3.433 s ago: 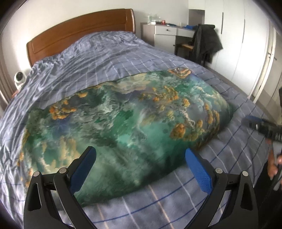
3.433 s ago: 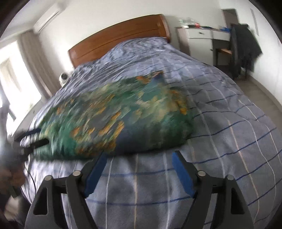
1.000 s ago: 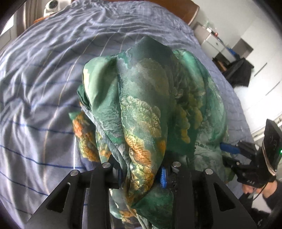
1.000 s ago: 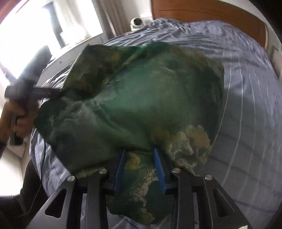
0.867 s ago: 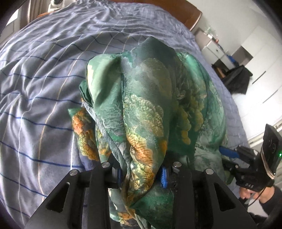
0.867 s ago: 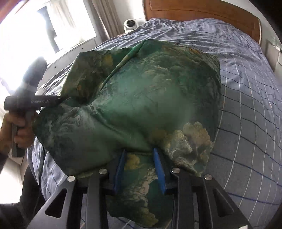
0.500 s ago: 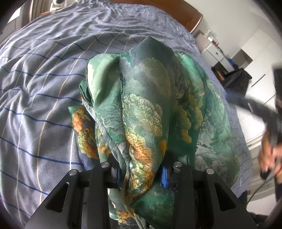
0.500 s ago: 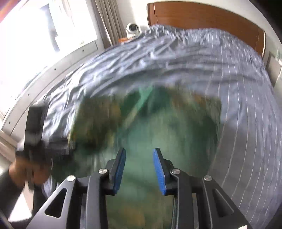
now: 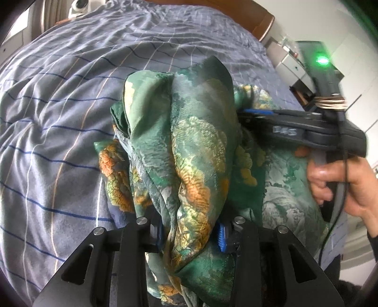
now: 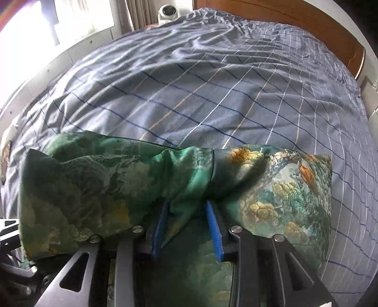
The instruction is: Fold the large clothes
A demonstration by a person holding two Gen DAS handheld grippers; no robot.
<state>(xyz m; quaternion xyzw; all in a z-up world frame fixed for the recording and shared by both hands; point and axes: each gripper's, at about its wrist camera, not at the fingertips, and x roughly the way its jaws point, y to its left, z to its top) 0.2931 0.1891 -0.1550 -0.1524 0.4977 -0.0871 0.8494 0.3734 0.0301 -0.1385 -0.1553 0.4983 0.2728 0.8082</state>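
A blue checked duvet (image 10: 212,94) covers the bed, with a wooden headboard (image 10: 330,30) behind and a small white camera (image 10: 168,12) beside the curtains (image 10: 139,14).

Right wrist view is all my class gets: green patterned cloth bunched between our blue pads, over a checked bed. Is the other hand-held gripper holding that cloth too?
Observer: Yes. The left wrist view shows the left hand-held gripper shut on a thick, upright bunch of the cloth.
Operator: Where does our own tool sit from there?
Observer: The right hand-held gripper reaches in from the right, with its tips buried in the far side of that same bunch.
Operator: Can you see who is holding it?
Observer: Only a bare hand wrapped round its handle; the rest of the person is out of frame.
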